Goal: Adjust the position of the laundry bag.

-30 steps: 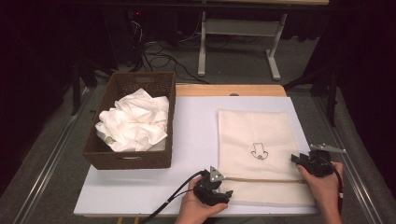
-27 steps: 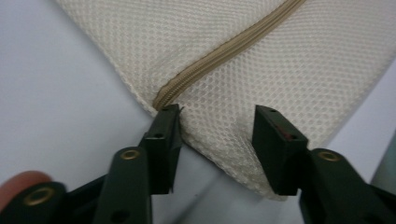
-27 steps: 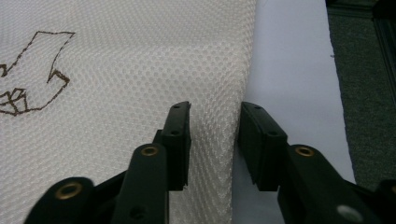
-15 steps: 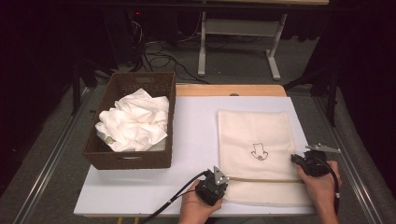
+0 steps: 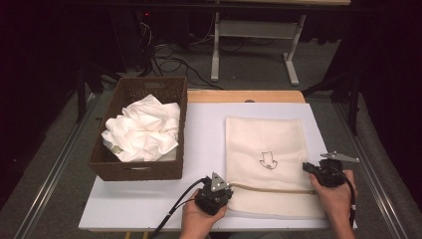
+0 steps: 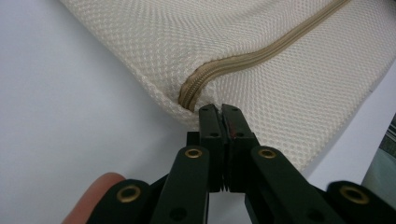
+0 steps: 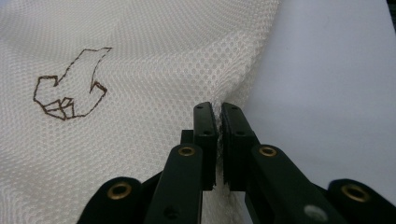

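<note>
- Left gripper: jaws pressed tight together, w/ a thin pinch of the mesh bag edge between the tips, right below the zipper end. They've just been closing; fabric is between them now.
- Right gripper: jaws also clamped together, having just closed on a fold of mesh at the bag's right edge, near the drawn arrow mark.
- Bag lies flat on the white table, right half, near edge close to the person; zipper runs across its near part btwn the two grippers.
- Step in hand, as I judge it: both sides gripped, ready to lift or pull the bag taut, prob. to work the zipper or open the mouth.
- Doing it well: keep both pinches firm, mesh is thin & slippery, so a shallow bite can slide out. Left bite looks small; check it holds before pulling hard.
- Raise both hands evenly, so the bag doesn't twist or bunch at one side.
- Keep the left tips off the zipper teeth themselves, grab fabric only.
- Farther off: basket at left holds crumpled white cloth, well apart from the bag. Likely what goes in next, so leave a clear path across.
</note>
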Action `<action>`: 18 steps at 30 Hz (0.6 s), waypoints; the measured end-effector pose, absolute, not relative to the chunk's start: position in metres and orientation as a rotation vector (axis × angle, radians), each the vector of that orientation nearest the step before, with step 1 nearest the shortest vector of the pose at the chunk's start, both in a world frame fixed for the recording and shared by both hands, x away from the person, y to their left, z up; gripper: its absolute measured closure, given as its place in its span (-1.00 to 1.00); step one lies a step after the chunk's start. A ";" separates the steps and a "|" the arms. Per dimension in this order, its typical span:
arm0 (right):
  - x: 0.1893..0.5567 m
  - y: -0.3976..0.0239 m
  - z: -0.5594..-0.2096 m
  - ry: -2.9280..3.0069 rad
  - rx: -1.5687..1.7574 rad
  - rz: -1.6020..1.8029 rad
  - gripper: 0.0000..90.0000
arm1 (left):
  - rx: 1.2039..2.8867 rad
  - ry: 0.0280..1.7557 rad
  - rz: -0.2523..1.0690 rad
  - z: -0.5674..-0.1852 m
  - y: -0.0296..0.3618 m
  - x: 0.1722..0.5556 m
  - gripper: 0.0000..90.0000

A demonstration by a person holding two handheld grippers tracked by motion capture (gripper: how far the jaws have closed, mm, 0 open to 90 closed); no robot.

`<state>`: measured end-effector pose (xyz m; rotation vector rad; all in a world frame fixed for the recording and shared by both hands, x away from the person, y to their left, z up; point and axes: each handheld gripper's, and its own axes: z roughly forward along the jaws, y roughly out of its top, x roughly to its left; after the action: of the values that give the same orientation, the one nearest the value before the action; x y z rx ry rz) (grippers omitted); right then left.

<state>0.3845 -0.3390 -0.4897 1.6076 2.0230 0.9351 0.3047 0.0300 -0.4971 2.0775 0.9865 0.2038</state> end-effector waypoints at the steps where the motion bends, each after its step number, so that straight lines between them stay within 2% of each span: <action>1: 0.384 -0.337 -0.489 2.025 1.608 0.941 0.93 | 2.077 0.987 0.204 -0.497 0.030 0.305 0.97; 18: 0.388 -0.301 -0.484 2.044 1.575 1.031 0.93 | 2.008 1.055 0.224 -0.489 0.069 0.303 0.97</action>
<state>0.3880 -0.3013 -0.4835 1.5747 2.0438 1.0314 0.3030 0.0687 -0.4894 2.0076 1.0551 0.2240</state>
